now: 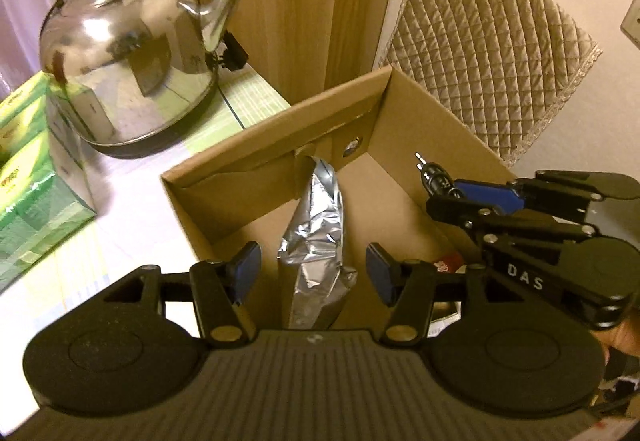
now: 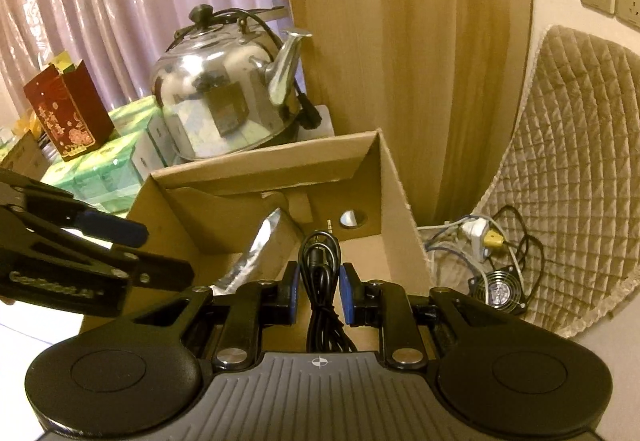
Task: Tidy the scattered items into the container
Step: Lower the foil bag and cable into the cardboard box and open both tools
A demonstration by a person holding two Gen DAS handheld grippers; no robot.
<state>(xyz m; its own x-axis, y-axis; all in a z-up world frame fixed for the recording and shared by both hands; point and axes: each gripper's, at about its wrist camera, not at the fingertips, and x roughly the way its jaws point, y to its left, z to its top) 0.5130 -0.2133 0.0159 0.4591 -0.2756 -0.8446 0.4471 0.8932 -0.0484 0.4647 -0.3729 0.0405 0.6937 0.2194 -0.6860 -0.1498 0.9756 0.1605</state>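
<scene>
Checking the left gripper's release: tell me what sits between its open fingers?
In the left wrist view, a crumpled silver foil pouch stands inside the cardboard box, between the left gripper fingers, apparently untouched.

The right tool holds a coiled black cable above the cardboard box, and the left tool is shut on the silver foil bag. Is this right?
Not entirely. The left tool is open: the left wrist view shows its pads apart on either side of the silver foil bag, not gripping it. The rest holds: the right tool holds the coiled black cable above the cardboard box.

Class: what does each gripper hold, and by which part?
Right gripper grips the black cable across its coiled bundle, above the box. Left gripper is open, holding nothing.
</scene>
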